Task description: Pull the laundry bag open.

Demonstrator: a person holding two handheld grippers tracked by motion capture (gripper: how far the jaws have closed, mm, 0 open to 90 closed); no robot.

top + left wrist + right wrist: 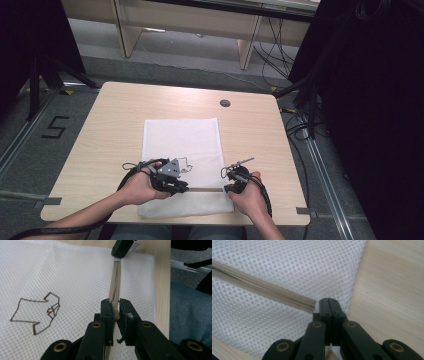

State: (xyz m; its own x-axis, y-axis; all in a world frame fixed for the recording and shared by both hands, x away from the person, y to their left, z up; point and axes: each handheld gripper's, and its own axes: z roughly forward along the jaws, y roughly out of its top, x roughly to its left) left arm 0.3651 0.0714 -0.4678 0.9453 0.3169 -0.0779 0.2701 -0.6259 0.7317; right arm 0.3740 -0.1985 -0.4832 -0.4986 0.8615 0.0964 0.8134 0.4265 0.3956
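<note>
zipper pull (116,314) hidden between jaws, mesh bag (287,270) cropped by frame edges

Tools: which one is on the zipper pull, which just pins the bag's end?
The left tool grips the beige zipper pull; the right tool is shut on the mesh bag at the zipper's end.

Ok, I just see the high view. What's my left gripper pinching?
Observer: The left gripper is shut on a small tan zipper pull.
Operator: And the right one?
Observer: The right gripper is shut on the mesh bag, right where the zipper ends.
Operator: What's that squiggle by my left hand?
Observer: A brown outline of a shirt, drawn on the bag.
</note>
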